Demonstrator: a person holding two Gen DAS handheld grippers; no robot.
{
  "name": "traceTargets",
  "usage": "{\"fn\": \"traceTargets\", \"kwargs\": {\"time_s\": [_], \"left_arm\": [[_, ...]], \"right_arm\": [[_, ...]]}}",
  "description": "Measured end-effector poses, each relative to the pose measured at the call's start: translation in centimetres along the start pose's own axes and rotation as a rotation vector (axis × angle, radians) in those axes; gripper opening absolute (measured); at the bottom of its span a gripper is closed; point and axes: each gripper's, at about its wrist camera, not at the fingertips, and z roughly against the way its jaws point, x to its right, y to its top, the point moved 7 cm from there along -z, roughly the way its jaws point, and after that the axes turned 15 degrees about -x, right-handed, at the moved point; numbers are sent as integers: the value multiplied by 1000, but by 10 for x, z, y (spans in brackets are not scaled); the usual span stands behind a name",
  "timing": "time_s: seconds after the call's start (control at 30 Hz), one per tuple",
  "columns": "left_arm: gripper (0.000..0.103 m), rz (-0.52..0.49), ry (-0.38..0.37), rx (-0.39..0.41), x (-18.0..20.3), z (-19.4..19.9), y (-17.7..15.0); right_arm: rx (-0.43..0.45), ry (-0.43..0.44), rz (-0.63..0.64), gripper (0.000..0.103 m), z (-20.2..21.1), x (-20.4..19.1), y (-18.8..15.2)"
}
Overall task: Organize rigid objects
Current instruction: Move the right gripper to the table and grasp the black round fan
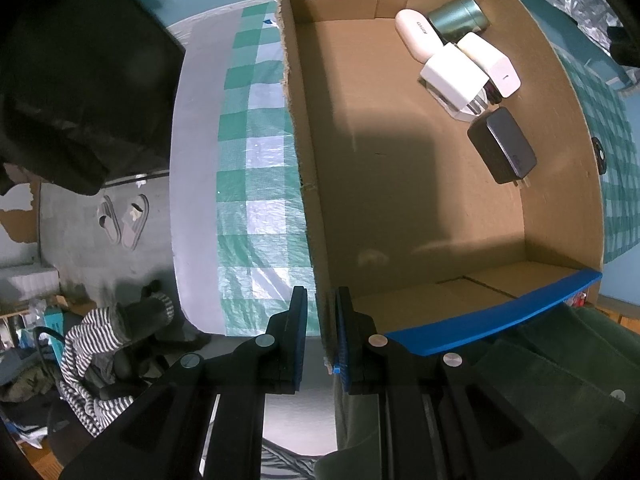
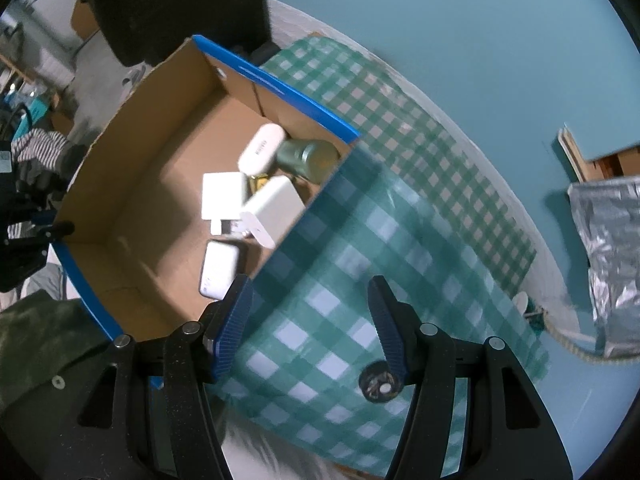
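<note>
A cardboard box (image 1: 400, 200) with blue rims sits on a green checked tablecloth (image 1: 256, 160). My left gripper (image 1: 322, 320) is shut on the box's left wall near its front corner. Inside at the far right lie a white case (image 1: 416, 36), a green can (image 1: 460, 16), two white chargers (image 1: 456, 76), and a black adapter (image 1: 502, 146). My right gripper (image 2: 310, 312) is open and empty, just outside the box's right wall (image 2: 304, 216), above the cloth. The box's items show in the right wrist view too, such as the green can (image 2: 308, 156).
A small black round object (image 2: 380, 380) lies on the cloth by my right finger. A silver foil bag (image 2: 612, 248) stands at the right. A black chair back (image 1: 80, 80), slippers (image 1: 124, 220) and striped clothes (image 1: 100, 360) are off the table's left edge.
</note>
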Motion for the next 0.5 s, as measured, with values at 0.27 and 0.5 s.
{"fn": "traceTargets", "kwargs": {"time_s": [0.27,0.5], "left_arm": [[14,-15,6,1,2,1,0],[14,-17,7,2,2,2,0]], "right_arm": [[-21,40,-131,66,-15,31,-30],[-61,160,-329,68,-48,68,-61]]}}
